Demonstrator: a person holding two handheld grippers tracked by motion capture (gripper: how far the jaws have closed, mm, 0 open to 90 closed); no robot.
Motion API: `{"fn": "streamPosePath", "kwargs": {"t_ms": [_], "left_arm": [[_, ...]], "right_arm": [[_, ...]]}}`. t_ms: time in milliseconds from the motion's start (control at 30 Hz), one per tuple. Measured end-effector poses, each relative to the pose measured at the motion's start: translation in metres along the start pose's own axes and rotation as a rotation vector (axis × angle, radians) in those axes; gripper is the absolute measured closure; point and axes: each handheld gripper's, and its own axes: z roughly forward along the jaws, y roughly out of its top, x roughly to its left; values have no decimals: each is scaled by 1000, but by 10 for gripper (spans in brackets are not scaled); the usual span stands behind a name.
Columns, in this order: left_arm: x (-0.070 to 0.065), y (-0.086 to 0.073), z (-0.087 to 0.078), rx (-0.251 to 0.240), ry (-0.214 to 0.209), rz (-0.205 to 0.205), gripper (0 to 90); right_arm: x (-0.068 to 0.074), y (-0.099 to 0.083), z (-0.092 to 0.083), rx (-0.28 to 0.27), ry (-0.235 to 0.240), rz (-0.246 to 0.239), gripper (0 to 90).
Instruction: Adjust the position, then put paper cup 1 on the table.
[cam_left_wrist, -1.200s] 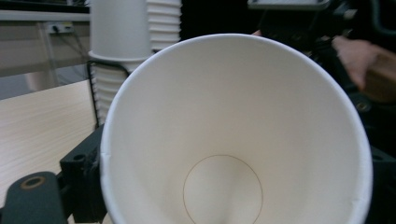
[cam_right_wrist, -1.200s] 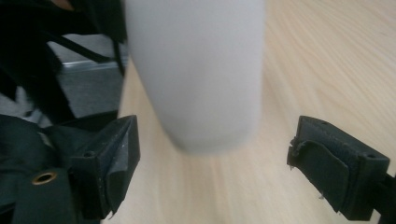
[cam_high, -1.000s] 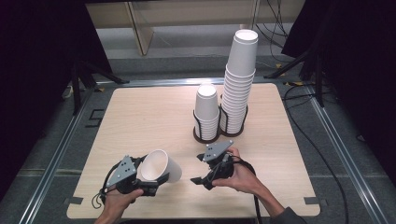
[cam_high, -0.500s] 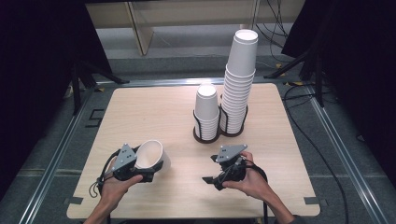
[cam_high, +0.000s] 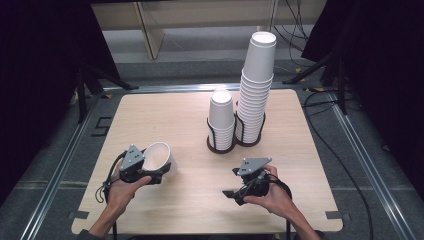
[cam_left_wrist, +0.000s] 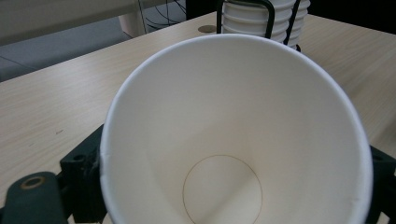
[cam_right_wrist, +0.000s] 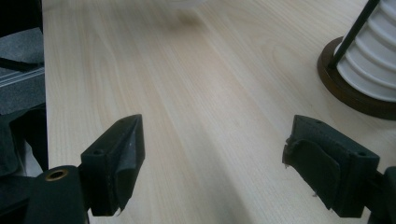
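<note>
A white paper cup (cam_high: 159, 157) is gripped on its side at the table's front left, with my left gripper (cam_high: 162, 171) shut on it. In the left gripper view the cup's open mouth (cam_left_wrist: 233, 130) faces the camera, and a black finger (cam_left_wrist: 81, 172) presses on each side of its wall. My right gripper (cam_high: 231, 183) stands open at the front right, just above the table, with nothing between its fingers. In the right gripper view (cam_right_wrist: 215, 163) there is bare wood between the jaws.
A short stack of cups (cam_high: 221, 117) and a tall stack (cam_high: 256, 85) stand in black wire holders at the table's middle back. The holder's dark base (cam_right_wrist: 350, 88) lies to the right of my right gripper. The wooden table (cam_high: 165, 115) has metal rails around it.
The two hands have drawn apart. My left gripper carried the cup left and a little farther from the person; my right gripper moved to the right, staying open.
</note>
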Motion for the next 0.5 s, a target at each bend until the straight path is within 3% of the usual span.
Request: {"fn": "streamPosePath", "kwargs": {"t_ms": [67,167,500], "left_arm": [[1,2,4,-12,-5,2,114],[3,7,7,-6,6,-4,114],[13,18,22,0,23,-12,115]], "right_arm": [[-1,-1,-1,-8,-10,-18,197],[-1,-3,-2,-5,-10,8,197],[-1,-7,-3,1,-9,13,195]]}}
